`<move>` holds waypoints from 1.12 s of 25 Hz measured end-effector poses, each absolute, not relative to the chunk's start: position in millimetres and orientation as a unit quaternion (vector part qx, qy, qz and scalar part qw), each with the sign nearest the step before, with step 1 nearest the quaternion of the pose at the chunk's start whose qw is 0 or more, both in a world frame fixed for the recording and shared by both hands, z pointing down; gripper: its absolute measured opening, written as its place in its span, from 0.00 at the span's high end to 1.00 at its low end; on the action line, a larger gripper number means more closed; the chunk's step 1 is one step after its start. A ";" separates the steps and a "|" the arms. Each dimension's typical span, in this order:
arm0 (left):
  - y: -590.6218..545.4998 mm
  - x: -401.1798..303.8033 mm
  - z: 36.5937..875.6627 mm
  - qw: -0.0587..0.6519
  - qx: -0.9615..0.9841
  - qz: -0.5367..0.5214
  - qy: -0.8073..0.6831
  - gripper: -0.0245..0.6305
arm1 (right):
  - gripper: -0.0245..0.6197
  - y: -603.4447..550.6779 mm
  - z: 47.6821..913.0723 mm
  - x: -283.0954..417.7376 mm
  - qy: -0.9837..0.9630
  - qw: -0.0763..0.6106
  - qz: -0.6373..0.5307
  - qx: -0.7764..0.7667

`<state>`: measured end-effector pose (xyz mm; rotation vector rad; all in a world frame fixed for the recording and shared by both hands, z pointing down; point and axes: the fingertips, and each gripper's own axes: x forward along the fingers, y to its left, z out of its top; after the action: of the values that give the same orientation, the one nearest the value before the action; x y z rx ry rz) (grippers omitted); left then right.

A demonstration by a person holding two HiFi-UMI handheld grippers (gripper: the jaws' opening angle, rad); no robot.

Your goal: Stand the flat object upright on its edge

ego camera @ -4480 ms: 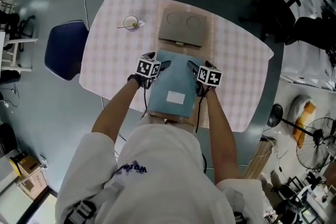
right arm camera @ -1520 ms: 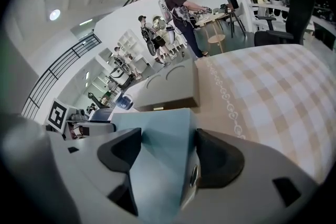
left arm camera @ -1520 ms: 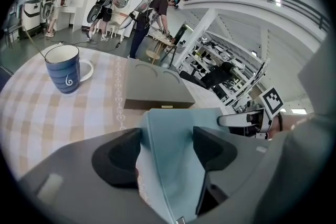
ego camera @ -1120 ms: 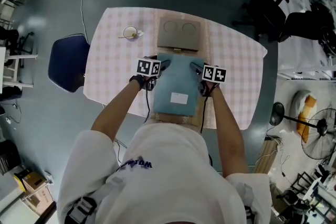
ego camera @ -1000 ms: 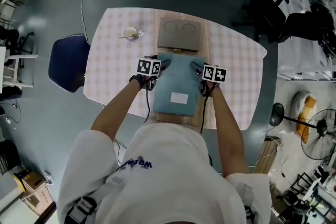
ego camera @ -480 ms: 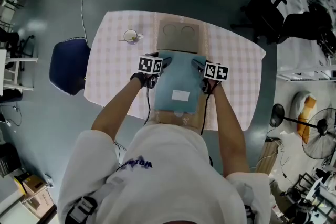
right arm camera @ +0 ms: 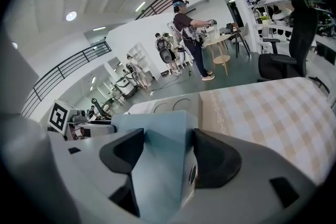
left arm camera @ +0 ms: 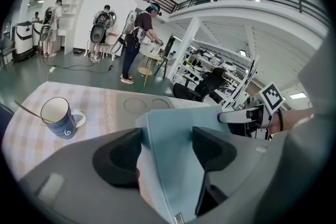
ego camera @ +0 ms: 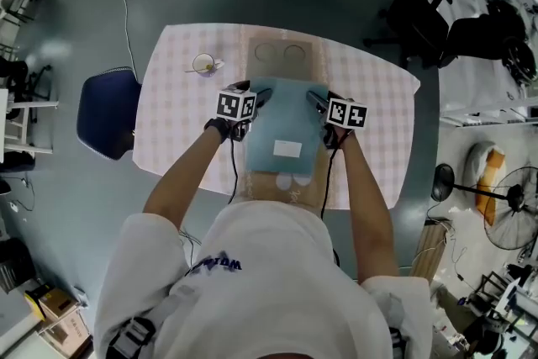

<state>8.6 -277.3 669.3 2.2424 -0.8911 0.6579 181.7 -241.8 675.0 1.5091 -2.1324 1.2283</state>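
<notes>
The flat object is a pale blue board [ego camera: 286, 124] with a white label, held over a brown cardboard sheet [ego camera: 282, 56] on the checked table [ego camera: 181, 118]. My left gripper [ego camera: 261, 99] is shut on its left edge and my right gripper [ego camera: 316, 101] on its right edge. In the left gripper view the blue board [left arm camera: 181, 131] runs tilted between the dark pads [left arm camera: 122, 153], and the left gripper [left arm camera: 167, 149] clamps it. The right gripper view shows the same board [right arm camera: 157, 136] wedged in the right gripper [right arm camera: 163, 157]. The board's near edge is hidden by my arms.
A dark blue mug [ego camera: 203, 63] with a spoon stands on the table's far left, also in the left gripper view as the mug [left arm camera: 59, 118]. A blue chair [ego camera: 105, 109] sits left of the table. People stand far off across the room.
Both grippers have risen with the blue board, which now looks shorter and more tilted. More of the brown sheet shows under its near end.
</notes>
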 end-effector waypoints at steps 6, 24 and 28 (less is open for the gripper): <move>-272.2 12.2 648.5 0.293 0.864 0.236 -0.334 0.50 | 0.52 -236.0 648.7 186.1 -0.743 0.104 0.396 0.530; -248.1 0.4 589.7 0.235 0.896 0.186 -0.327 0.55 | 0.53 -210.9 592.7 175.4 -0.775 0.113 0.327 0.529; -245.0 -0.4 583.8 0.228 0.897 0.185 -0.330 0.55 | 0.53 -208.6 587.2 174.9 -0.778 0.117 0.319 0.529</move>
<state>-0.4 -245.0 583.8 2.4695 -0.9095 0.5100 174.9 -208.6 587.2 1.5471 -2.2768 0.9336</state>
